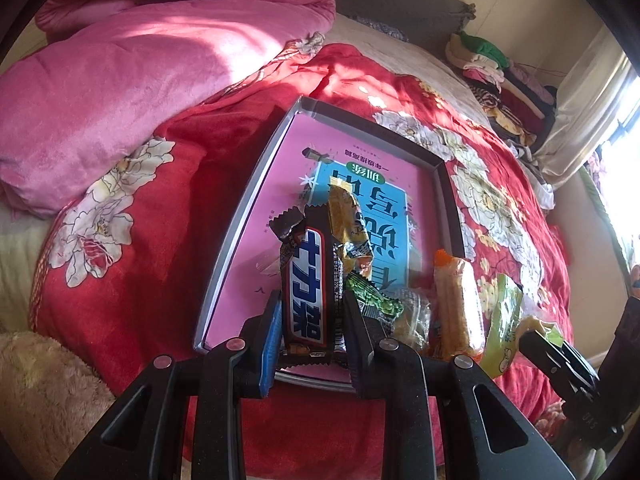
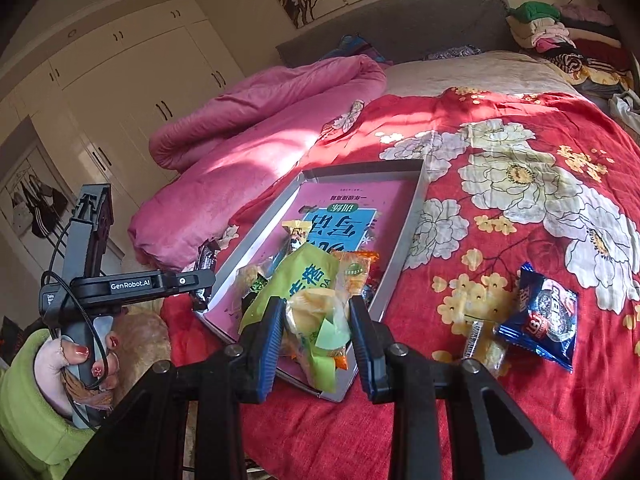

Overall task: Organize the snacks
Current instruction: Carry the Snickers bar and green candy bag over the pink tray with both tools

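- Left gripper (image 1: 310, 312), lower centre of its wrist view: fingers clamp a brown chocolate bar (image 1: 306, 280), held above the tray's near edge.
- Right gripper (image 2: 316, 322), lower centre: fingers pinch a green snack pouch (image 2: 308, 284).
- Tray (image 2: 412, 216), mid-frame on the red floral bedspread (image 2: 500, 128): holds mixed snacks.
- Blue packet (image 2: 540, 316), right of the tray, lies on the bedspread.

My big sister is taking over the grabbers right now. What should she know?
Left gripper: shut on the chocolate bar, held over the tray.
Right gripper: around the green snack bag at the tray's near edge; grip unclear.
Done: several snacks piled in the tray.
Left: set these two down, then fetch the blue packet and the clear-wrapped snack from the red blanket.
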`<state>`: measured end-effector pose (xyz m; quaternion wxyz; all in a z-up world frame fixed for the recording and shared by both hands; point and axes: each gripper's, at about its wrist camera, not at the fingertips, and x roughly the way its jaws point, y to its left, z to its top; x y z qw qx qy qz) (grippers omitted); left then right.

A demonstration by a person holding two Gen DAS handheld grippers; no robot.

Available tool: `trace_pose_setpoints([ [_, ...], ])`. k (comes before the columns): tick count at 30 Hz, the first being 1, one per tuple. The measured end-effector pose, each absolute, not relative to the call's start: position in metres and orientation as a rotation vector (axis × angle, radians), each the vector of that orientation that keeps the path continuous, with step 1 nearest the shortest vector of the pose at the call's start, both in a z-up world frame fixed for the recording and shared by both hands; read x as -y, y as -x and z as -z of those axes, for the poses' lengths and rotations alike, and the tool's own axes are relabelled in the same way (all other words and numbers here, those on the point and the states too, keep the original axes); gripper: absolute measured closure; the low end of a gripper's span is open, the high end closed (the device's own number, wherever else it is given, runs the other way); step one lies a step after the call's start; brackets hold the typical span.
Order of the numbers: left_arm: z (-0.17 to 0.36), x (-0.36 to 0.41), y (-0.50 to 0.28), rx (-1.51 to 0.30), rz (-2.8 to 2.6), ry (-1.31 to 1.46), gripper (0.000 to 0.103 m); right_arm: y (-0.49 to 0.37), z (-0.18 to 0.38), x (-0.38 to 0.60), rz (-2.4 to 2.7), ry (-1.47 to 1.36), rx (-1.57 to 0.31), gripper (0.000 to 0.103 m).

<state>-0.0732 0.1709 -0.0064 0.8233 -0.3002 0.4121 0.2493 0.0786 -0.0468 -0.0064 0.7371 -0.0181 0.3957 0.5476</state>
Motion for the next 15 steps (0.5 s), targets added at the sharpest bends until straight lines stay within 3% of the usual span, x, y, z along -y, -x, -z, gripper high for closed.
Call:
trace_pose_setpoints([
  [15, 0.022, -0.175, 0.066, -0.931, -0.540, 0.602, 0.074, -0.077, 0.036, 0.013, -1.224, 0.083, -0.943, 0.070],
])
